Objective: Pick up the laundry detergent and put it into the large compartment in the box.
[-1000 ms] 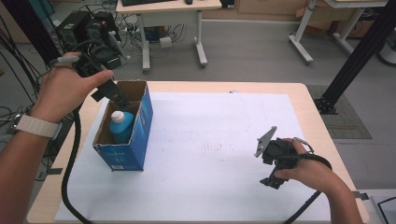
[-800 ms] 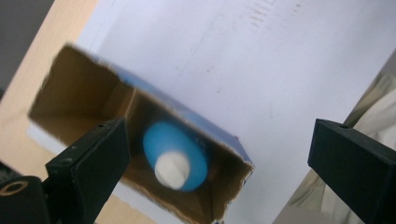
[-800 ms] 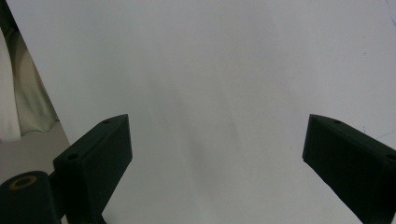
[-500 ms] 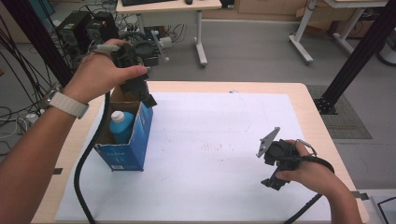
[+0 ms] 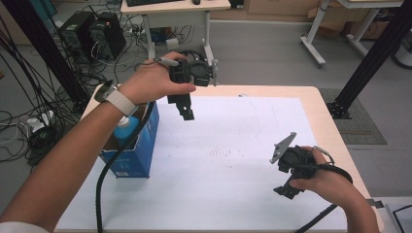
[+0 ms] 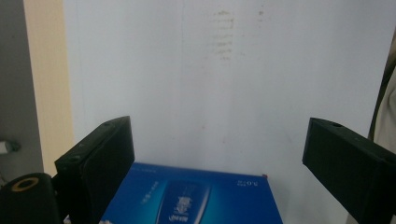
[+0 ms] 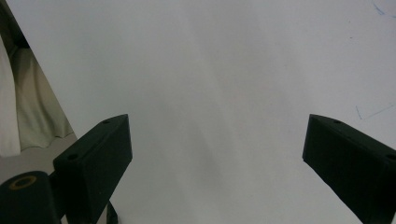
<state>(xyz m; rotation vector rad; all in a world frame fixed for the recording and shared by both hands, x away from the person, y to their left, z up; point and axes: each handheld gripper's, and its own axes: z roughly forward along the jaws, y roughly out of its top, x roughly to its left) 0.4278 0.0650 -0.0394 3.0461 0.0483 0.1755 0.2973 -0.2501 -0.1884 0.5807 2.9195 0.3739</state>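
Observation:
An open blue carton (image 5: 141, 150) stands at the left of the table with a light blue bottle (image 5: 127, 129) upright inside it. My left gripper (image 5: 186, 109) is held high above the table's back edge, to the right of the carton, with its jaws pointing down. In the left gripper view that gripper (image 6: 217, 140) is wide open and empty, and the carton's printed side (image 6: 196, 198) lies below it. My right gripper (image 5: 285, 180) rests low at the front right in the person's hand. In the right gripper view it (image 7: 217, 140) is wide open over bare white paper.
A white paper sheet (image 5: 233, 145) covers most of the wooden table (image 5: 330, 121). The left gripper's black cable (image 5: 103, 182) hangs in front of the carton. Beyond the table are a desk (image 5: 175, 9), computer towers (image 5: 92, 34) and black frame posts (image 5: 374, 53).
My left gripper has risen from over the carton and swung right, away from it, with nothing held. My right gripper has hardly moved.

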